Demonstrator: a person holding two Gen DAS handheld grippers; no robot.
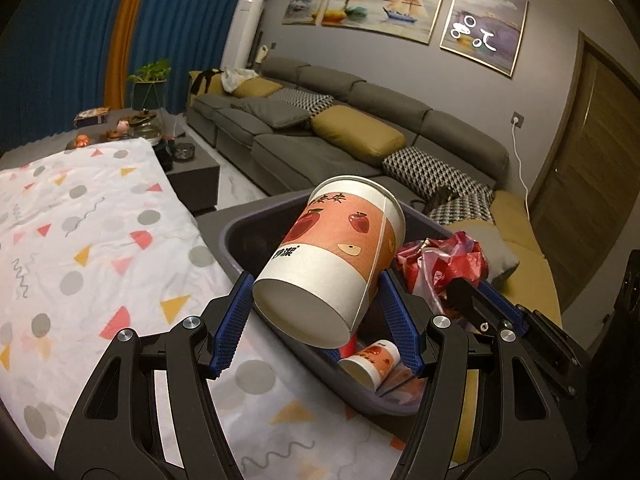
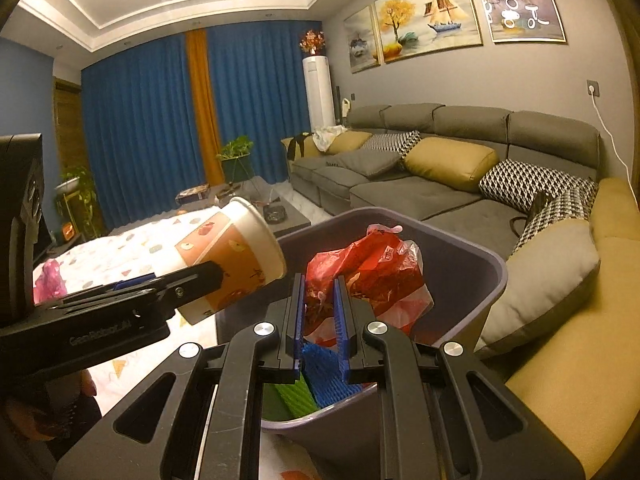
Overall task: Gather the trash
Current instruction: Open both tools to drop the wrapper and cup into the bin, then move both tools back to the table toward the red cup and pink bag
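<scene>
My left gripper (image 1: 316,312) is shut on a paper cup (image 1: 332,256) with an orange apple print, tilted, bottom toward the camera, over the grey trash bin (image 1: 236,236). In the right wrist view the cup (image 2: 236,256) hangs at the bin's left rim. My right gripper (image 2: 318,312) is shut on a crumpled red plastic bag (image 2: 372,268) and holds it above the bin (image 2: 472,264); the bag also shows in the left wrist view (image 1: 444,264). A second, smaller printed cup (image 1: 372,362) lies inside the bin, with blue and green ribbed pieces (image 2: 320,384).
The bin stands at the edge of a table with a white patterned cloth (image 1: 80,240). A pink bag (image 2: 50,280) lies on the cloth at left. A grey sofa with yellow cushions (image 1: 356,132) runs behind and right. A dark coffee table (image 1: 188,160) stands beyond.
</scene>
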